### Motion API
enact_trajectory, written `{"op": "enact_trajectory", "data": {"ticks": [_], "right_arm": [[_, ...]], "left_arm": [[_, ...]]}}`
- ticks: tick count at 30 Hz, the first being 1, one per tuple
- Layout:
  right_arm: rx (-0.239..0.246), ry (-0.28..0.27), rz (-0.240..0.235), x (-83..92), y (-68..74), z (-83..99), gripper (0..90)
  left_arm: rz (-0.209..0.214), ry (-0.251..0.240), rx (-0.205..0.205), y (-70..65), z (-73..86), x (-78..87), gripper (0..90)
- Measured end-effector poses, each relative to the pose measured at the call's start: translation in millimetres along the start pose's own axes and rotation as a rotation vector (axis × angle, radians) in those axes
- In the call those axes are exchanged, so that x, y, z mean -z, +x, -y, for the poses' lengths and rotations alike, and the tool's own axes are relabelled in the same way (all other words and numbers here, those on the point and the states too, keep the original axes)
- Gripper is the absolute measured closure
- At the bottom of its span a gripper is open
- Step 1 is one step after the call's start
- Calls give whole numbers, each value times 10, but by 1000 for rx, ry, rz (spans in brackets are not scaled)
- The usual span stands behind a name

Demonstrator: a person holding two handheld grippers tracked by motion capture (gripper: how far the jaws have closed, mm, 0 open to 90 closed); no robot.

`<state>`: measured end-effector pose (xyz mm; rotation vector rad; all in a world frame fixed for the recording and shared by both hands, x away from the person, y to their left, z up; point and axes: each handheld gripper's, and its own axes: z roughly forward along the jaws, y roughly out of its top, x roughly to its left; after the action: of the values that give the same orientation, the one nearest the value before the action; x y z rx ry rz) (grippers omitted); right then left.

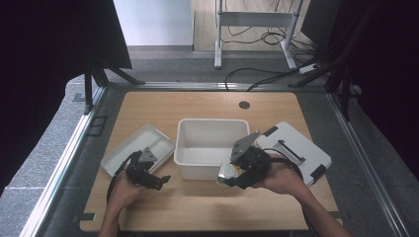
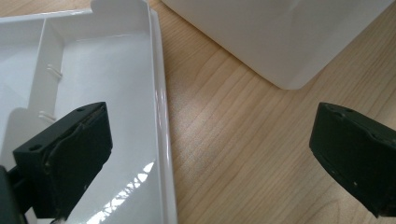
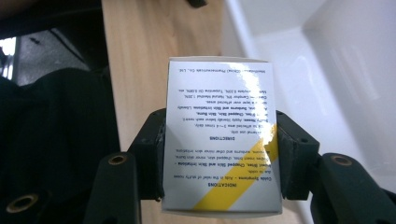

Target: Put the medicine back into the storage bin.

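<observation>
A small white carton (image 3: 222, 135) with printed text and a yellow stripe sits between the pads of my right gripper (image 3: 219, 156), which is shut on it. From above, the carton (image 1: 227, 174) hangs over the front right corner of the white bin (image 1: 185, 148), tilted, with the right gripper (image 1: 236, 174) held by a hand. My left gripper (image 1: 157, 178) rests low near the front left of the table, open, nothing between its jaws. Its left fingertip (image 2: 70, 158) hovers over the shallow white tray (image 2: 93, 74), while the right fingertip (image 2: 359, 154) is over bare wood.
The shallow tray (image 1: 118, 158) lies left of the bin. A white lid with black clips (image 1: 306, 148) lies to the bin's right. The wooden table (image 1: 197, 202) has free room along its front and behind the bin. Black frames flank the table.
</observation>
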<state>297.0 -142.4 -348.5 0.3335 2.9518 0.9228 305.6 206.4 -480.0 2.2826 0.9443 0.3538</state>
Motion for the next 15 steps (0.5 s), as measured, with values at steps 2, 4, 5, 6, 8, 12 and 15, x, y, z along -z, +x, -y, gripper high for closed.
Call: {"op": "enact_trajectory", "data": {"ticks": [2, 4, 5, 6, 8, 12, 15], "right_arm": [[-9, -12, 9, 43, -55, -37, 457], [-16, -15, 29, 79, -112, -71, 457], [-16, -15, 29, 79, -112, -71, 457], [-21, -19, 40, 93, -145, -86, 457], [-35, -27, 60, 120, -209, -111, 457], [-60, -35, 107, 138, -330, -155, 457], [-93, -30, 163, 109, -448, -188, 457]], "left_arm": [[-1, 2, -3, -2, 1, -2, 0], [-4, 5, -5, -1, 1, -3, 0], [-4, 5, -5, -1, 1, -3, 0], [-2, 5, -5, 0, 1, -2, 0], [-4, 4, -3, 1, 3, -1, 0], [-7, 3, 1, 4, 3, 1, 0], [-8, 1, 0, 4, 2, 4, 0]]}}
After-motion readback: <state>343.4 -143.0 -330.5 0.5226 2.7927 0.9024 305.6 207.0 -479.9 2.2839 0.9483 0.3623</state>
